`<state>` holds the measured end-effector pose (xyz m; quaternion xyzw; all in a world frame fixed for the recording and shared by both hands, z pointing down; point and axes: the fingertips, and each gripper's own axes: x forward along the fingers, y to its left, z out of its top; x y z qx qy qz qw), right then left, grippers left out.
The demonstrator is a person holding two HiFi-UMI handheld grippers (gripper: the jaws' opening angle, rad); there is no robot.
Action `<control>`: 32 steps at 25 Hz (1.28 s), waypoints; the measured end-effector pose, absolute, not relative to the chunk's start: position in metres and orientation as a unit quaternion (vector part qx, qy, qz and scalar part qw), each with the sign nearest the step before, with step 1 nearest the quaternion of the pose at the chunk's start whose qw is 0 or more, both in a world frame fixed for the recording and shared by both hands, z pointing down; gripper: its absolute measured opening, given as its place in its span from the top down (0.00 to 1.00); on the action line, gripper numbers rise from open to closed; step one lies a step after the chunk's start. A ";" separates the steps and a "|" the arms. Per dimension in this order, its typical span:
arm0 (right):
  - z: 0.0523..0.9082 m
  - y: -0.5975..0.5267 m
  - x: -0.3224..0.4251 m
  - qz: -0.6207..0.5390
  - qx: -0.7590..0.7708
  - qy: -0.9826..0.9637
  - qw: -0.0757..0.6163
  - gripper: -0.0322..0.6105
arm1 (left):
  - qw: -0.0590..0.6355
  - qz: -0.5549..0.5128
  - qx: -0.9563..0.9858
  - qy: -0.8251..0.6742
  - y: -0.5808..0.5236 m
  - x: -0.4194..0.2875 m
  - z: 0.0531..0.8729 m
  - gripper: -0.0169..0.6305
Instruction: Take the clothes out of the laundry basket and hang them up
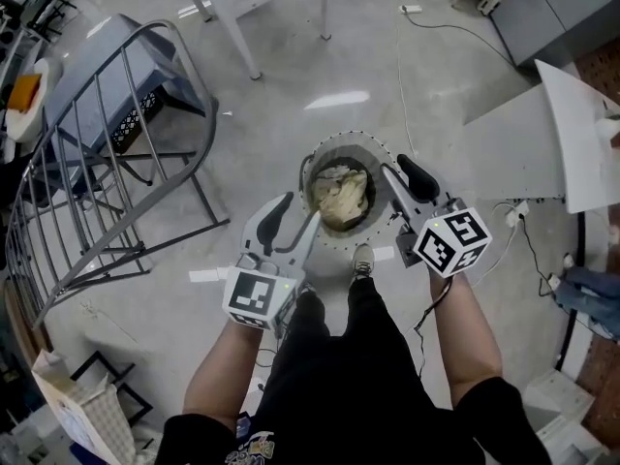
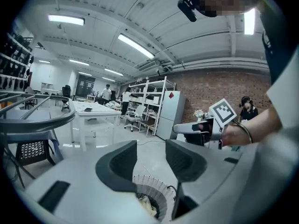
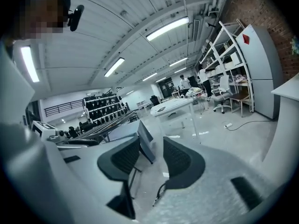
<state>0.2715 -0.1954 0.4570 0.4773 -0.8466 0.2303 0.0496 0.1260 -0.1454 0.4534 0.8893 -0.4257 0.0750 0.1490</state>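
Left tongs (image 1: 295, 219): spread and empty, tips over the near-left rim of the laundry basket (image 1: 334, 141).
Right tongs (image 1: 400, 178): spread and empty, at the basket's right rim.
Clothes (image 1: 341, 197): pale heap inside the round basket, on the floor (image 1: 291, 85).
Shoe (image 1: 362, 260): just beside the near rim.
Open room: bare floor beyond the basket.
Edges: drying rack (image 1: 107, 163) left, white panel (image 1: 581, 134) right.

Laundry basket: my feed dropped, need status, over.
Left gripper and right gripper open, empty, above laundry basket. Clothes heaped inside, untouched. Nothing blocking them. Drying rack to the left.
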 end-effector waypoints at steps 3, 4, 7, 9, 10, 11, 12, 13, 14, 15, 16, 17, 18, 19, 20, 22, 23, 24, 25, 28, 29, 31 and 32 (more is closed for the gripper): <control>0.480 -0.207 0.285 0.243 0.467 -0.848 0.054 0.70 | 0.163 0.084 0.880 -0.437 -0.151 0.138 0.462 0.69; 0.489 -0.211 0.289 0.247 0.465 -0.848 0.055 0.70 | 0.169 0.089 0.878 -0.438 -0.153 0.143 0.466 0.69; 0.514 -0.226 0.300 0.257 0.462 -0.847 0.055 0.70 | 0.159 0.080 0.876 -0.449 -0.164 0.151 0.486 0.69; 0.532 -0.235 0.304 0.264 0.462 -0.845 0.055 0.69 | 0.163 0.081 0.873 -0.453 -0.171 0.155 0.499 0.69; 0.542 -0.240 0.305 0.269 0.462 -0.843 0.054 0.69 | 0.173 0.088 0.871 -0.452 -0.174 0.157 0.505 0.69; 0.551 -0.244 0.306 0.273 0.463 -0.842 0.054 0.69 | 0.182 0.094 0.869 -0.451 -0.177 0.160 0.511 0.69; 0.560 -0.248 0.307 0.276 0.464 -0.840 0.053 0.69 | 0.186 0.098 0.868 -0.451 -0.180 0.161 0.517 0.69; 0.570 -0.251 0.308 0.280 0.465 -0.838 0.052 0.69 | 0.186 0.100 0.867 -0.451 -0.183 0.163 0.525 0.69; 0.580 -0.254 0.308 0.283 0.468 -0.836 0.051 0.68 | 0.185 0.102 0.867 -0.451 -0.186 0.164 0.533 0.69; 0.591 -0.257 0.308 0.286 0.470 -0.833 0.050 0.68 | 0.184 0.104 0.867 -0.451 -0.188 0.164 0.542 0.69; 0.603 -0.260 0.308 0.289 0.474 -0.830 0.050 0.68 | 0.184 0.105 0.867 -0.451 -0.191 0.165 0.551 0.69; 0.616 -0.263 0.308 0.293 0.478 -0.827 0.050 0.68 | 0.186 0.106 0.867 -0.451 -0.193 0.165 0.561 0.69; 0.629 -0.266 0.308 0.298 0.482 -0.823 0.050 0.67 | 0.188 0.106 0.866 -0.450 -0.196 0.166 0.570 0.69; 0.642 -0.268 0.308 0.302 0.486 -0.819 0.051 0.67 | 0.190 0.107 0.866 -0.449 -0.199 0.166 0.579 0.69; 0.656 -0.270 0.307 0.306 0.489 -0.815 0.053 0.67 | 0.191 0.107 0.867 -0.448 -0.201 0.166 0.588 0.69; 0.684 -0.271 0.307 0.312 0.495 -0.809 0.060 0.67 | 0.194 0.109 0.867 -0.445 -0.202 0.166 0.606 0.69; 0.698 -0.271 0.306 0.316 0.498 -0.805 0.064 0.66 | 0.196 0.109 0.868 -0.444 -0.203 0.165 0.615 0.69; 0.712 -0.270 0.305 0.320 0.500 -0.802 0.068 0.66 | 0.197 0.111 0.868 -0.442 -0.203 0.164 0.624 0.69; 0.726 -0.269 0.304 0.325 0.502 -0.798 0.071 0.65 | 0.198 0.112 0.868 -0.441 -0.204 0.164 0.633 0.69; 0.766 -0.267 0.304 0.339 0.509 -0.787 0.080 0.64 | 0.200 0.117 0.870 -0.436 -0.205 0.165 0.663 0.69; 0.779 -0.266 0.305 0.344 0.512 -0.783 0.081 0.64 | 0.201 0.119 0.870 -0.434 -0.205 0.165 0.673 0.69; 0.807 -0.263 0.305 0.353 0.518 -0.775 0.085 0.64 | 0.206 0.122 0.870 -0.431 -0.204 0.166 0.693 0.69; 0.822 -0.261 0.305 0.359 0.520 -0.770 0.087 0.64 | 0.209 0.122 0.870 -0.430 -0.204 0.166 0.702 0.69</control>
